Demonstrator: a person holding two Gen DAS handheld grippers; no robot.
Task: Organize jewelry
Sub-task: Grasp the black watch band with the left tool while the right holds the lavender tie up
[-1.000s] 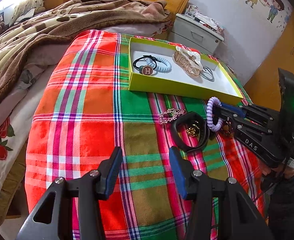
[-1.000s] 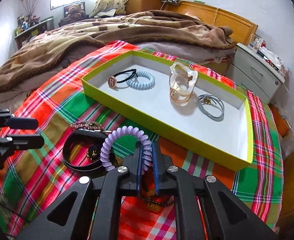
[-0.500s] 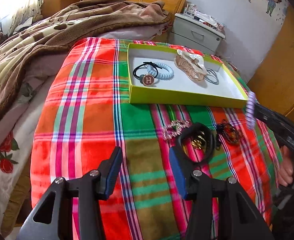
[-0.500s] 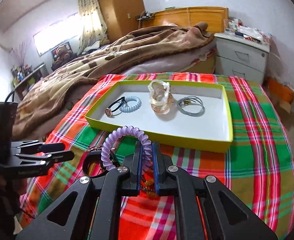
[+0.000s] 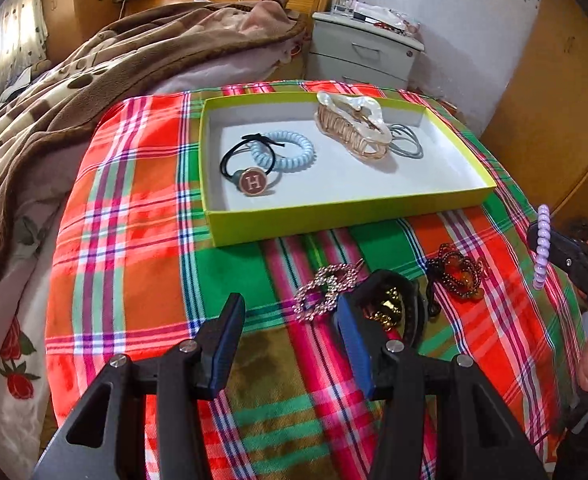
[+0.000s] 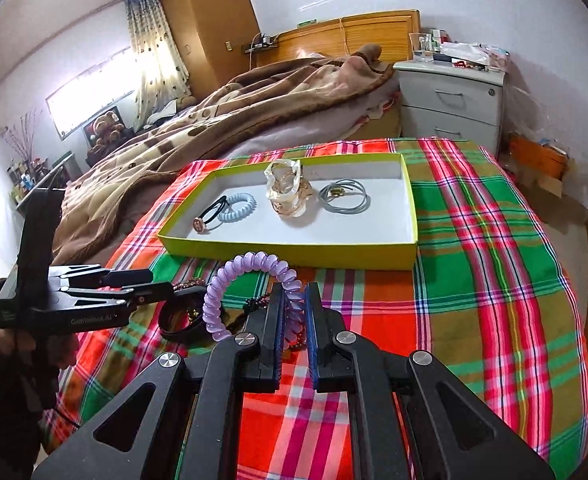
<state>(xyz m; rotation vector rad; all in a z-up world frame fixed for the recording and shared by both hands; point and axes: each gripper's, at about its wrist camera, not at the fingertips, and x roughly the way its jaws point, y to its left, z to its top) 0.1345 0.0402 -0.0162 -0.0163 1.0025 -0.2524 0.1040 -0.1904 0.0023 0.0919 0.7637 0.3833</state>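
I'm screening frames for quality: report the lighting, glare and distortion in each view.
Left wrist view: strong fisheye bending, dark vignette corners, even light on the tray, everything sharp. Right wrist view: window blown out to white glare, same barrel distortion, purple coil hair tie crisp.

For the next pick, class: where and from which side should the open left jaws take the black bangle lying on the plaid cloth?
Grip the black bangle across its bare rim on the side away from the rhinestone clip, coming from above. It lies flat, so one jaw drops inside the ring and one outside; gold jewelry fills the middle.
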